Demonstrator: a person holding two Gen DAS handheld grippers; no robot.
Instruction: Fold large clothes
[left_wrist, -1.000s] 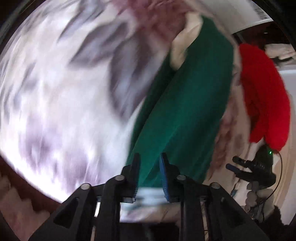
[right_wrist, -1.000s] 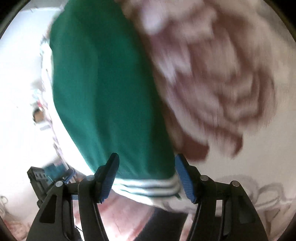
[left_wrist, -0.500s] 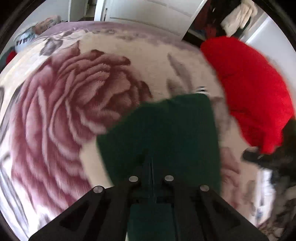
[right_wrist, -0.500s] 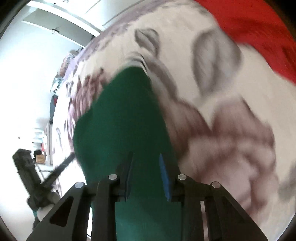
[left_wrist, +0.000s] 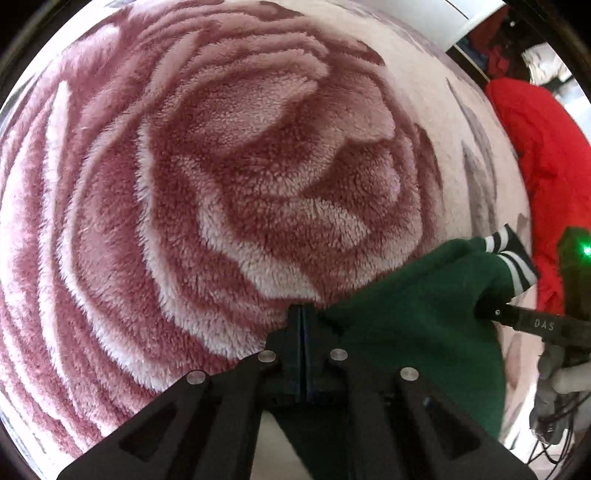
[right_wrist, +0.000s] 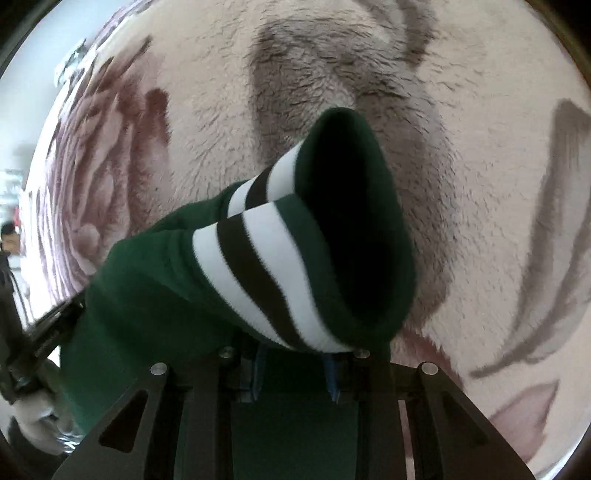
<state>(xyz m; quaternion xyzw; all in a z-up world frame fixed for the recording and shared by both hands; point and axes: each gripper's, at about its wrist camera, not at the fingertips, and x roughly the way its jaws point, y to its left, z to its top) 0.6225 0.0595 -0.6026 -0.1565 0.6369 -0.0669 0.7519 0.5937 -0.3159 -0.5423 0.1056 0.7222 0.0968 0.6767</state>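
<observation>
Left wrist view puts your left gripper (left_wrist: 302, 325) nearest, its black fingers pressed together with no gap and pinching an edge of the dark green garment (left_wrist: 417, 332); that soft knit cloth drapes away to the right, ending in a cuff (left_wrist: 511, 258) banded white and black; beyond it your right gripper (left_wrist: 532, 325) reaches in from the right edge, its body touching the green cloth; under everything lies a plush fleece blanket (left_wrist: 221, 184), deep-piled, printed with a big dusky-pink rose; farther right sits a bright red garment (left_wrist: 535, 155), heaped on the blanket.

Right wrist view shows your right gripper (right_wrist: 295, 373) close in, blue pads a little apart with green cloth (right_wrist: 155, 295) lying between them; whether they actually clamp it, you cannot tell; just ahead the ribbed striped cuff (right_wrist: 258, 269) stands up as an open tube, dark inside; behind it the fleece (right_wrist: 480, 147) carries grey leaf shapes.
</observation>
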